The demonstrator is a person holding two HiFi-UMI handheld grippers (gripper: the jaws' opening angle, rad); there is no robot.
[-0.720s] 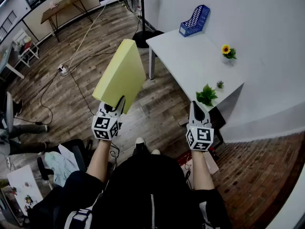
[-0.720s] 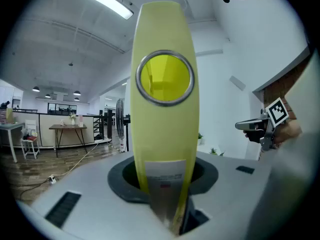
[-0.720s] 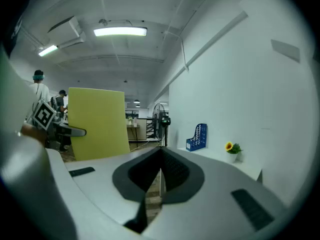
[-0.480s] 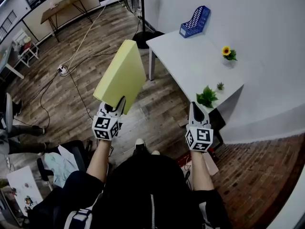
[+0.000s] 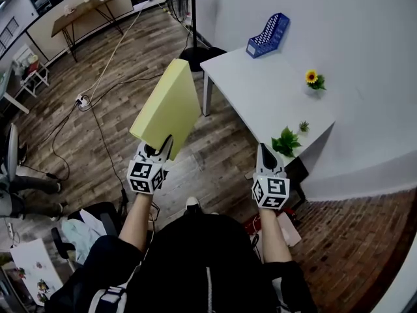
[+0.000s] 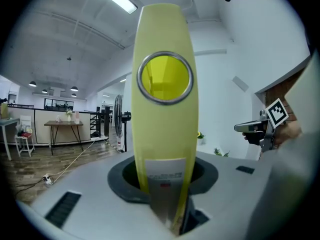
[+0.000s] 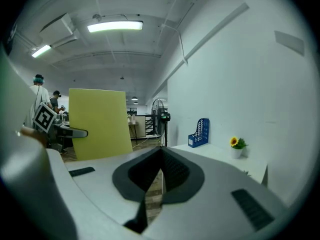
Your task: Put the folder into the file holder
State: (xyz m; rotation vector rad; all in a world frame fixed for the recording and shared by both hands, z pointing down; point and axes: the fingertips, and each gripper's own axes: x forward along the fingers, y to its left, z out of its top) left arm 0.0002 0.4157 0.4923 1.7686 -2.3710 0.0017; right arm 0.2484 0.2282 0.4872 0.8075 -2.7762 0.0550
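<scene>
**Yellow folder held in the air, well apart from the blue holder**

Yellow card covers the large lever-arch folder (image 5: 167,103) that the left gripper (image 5: 161,142) pinches by its lower edge. It stands upright above the wooden plank floor (image 5: 98,129), leaning away from the person. In the left gripper view its rounded spine fills the middle, with a metal-rimmed finger hole and a label whose print is too blurred to read. The pinched edge is lost between the jaws.

Further right is the white rectangular table (image 5: 260,90). At its far corner, against the wall, sits the blue perforated plastic file holder (image 5: 268,35). Its inside is too small to make out.

The right gripper (image 5: 265,150) hangs near the table's front edge, jaws pressed together tip to tip. A small white pot holding a sunflower (image 5: 315,79) stands on the table's right side.
</scene>
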